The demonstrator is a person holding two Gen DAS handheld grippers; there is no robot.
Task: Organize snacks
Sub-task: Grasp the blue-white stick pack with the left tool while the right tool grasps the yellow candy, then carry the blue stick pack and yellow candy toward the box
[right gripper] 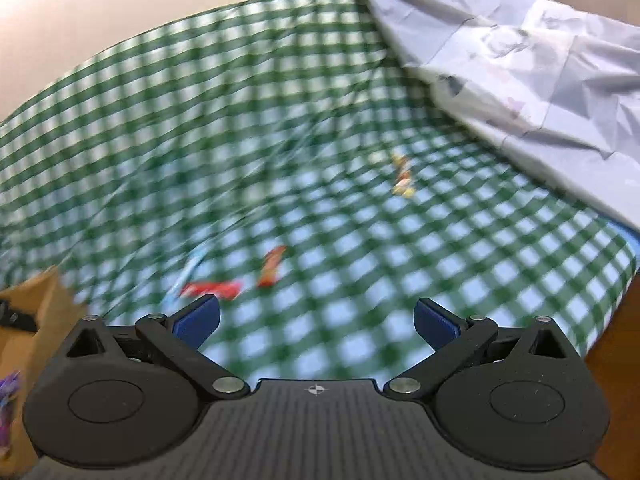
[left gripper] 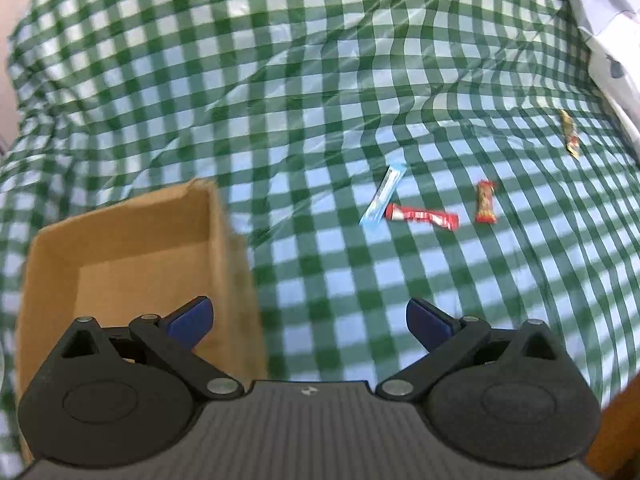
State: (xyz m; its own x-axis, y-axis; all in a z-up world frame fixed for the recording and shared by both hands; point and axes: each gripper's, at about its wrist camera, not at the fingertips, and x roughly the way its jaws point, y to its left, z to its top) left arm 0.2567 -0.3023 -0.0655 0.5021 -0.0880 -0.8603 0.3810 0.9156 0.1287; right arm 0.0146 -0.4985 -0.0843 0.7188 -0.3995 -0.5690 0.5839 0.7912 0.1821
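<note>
Several wrapped snacks lie on the green checked cloth (left gripper: 320, 80): a light blue stick (left gripper: 382, 196), a red bar (left gripper: 422, 217), a small red-orange bar (left gripper: 485, 202) and a yellow-red wrapper (left gripper: 570, 134) farther right. An open cardboard box (left gripper: 132, 256) sits at the left, its inside showing bare. My left gripper (left gripper: 310, 316) is open and empty, above the box's right wall. My right gripper (right gripper: 316, 320) is open and empty, above the cloth. In the blurred right wrist view I see the red bar (right gripper: 212, 290), the orange bar (right gripper: 272, 266), the yellow wrapper (right gripper: 402, 178) and the box corner (right gripper: 36, 312).
A crumpled pale grey sheet (right gripper: 520, 60) lies over the cloth at the far right (left gripper: 608, 40). A purple wrapper (right gripper: 8, 400) shows at the left edge of the right wrist view. Brown wood (right gripper: 616, 380) shows past the cloth's right edge.
</note>
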